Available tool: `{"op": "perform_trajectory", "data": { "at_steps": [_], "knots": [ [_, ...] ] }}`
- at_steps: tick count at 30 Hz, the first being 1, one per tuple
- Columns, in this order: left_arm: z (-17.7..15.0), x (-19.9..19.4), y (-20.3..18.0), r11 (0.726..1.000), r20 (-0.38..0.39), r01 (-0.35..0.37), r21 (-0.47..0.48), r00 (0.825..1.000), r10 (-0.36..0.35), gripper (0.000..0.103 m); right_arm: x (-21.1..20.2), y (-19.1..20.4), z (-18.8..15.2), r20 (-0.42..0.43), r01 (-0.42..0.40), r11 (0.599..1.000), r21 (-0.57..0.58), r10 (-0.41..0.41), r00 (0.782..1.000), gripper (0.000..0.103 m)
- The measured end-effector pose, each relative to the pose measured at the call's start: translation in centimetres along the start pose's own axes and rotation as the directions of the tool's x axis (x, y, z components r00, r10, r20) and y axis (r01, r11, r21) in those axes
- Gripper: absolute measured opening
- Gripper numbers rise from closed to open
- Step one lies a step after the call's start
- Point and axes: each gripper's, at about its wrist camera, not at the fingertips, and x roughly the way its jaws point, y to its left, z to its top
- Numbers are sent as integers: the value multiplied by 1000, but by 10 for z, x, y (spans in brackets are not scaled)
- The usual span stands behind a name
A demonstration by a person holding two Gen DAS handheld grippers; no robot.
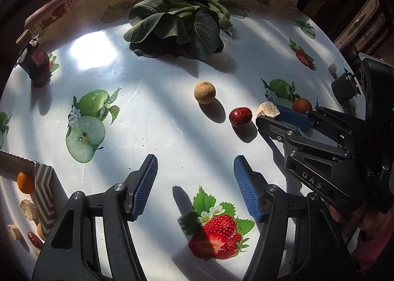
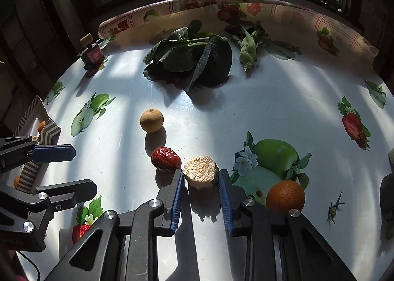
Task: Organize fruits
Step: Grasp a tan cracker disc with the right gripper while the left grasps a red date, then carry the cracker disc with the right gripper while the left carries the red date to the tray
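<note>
Right gripper (image 2: 201,179) has its blue pads clamped on the pale, rough-cut beige chunk (image 2: 200,174), sitting on the glossy fruit-print table (image 2: 270,108) toward its near edge. Wrinkled red date (image 2: 165,159) lies just beside it, round tan fruit (image 2: 151,120) beyond, small orange (image 2: 285,196) alongside. Left gripper (image 1: 195,180) hangs half open, holding nothing.

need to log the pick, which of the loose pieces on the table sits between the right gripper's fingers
The pale, rough-cut chunk, sitting between the right gripper pads. The red date lies just left, the orange right, the tan round fruit farther off.
</note>
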Motion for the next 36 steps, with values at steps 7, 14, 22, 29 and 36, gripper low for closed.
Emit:
{"op": "perform_trajectory", "data": {
  "at_steps": [7, 14, 22, 29, 36],
  "knots": [
    [23, 22, -26, 998, -11, 61, 27, 998, -61, 65, -29, -31, -17, 48, -1, 991, 134, -5, 999, 27],
    [36, 39, -40, 997, 17, 71, 8, 997, -71, 64, -52, -49, -30, 85, -30, 972, 234, 10, 996, 28],
    [31, 38, -33, 991, 28, 133, 13, 991, -134, 24, -60, -40, -31, 106, -42, 974, 225, 18, 994, 28],
    [1, 10, -9, 998, 23, 64, 0, 998, -64, 24, -68, -13, -40, 100, -55, 979, 197, 36, 994, 27],
    [-36, -31, 32, 998, 49, -18, -60, 999, 21, 24, -74, 30, -49, 82, -67, 987, 145, 55, 995, 27]
  ]
}}
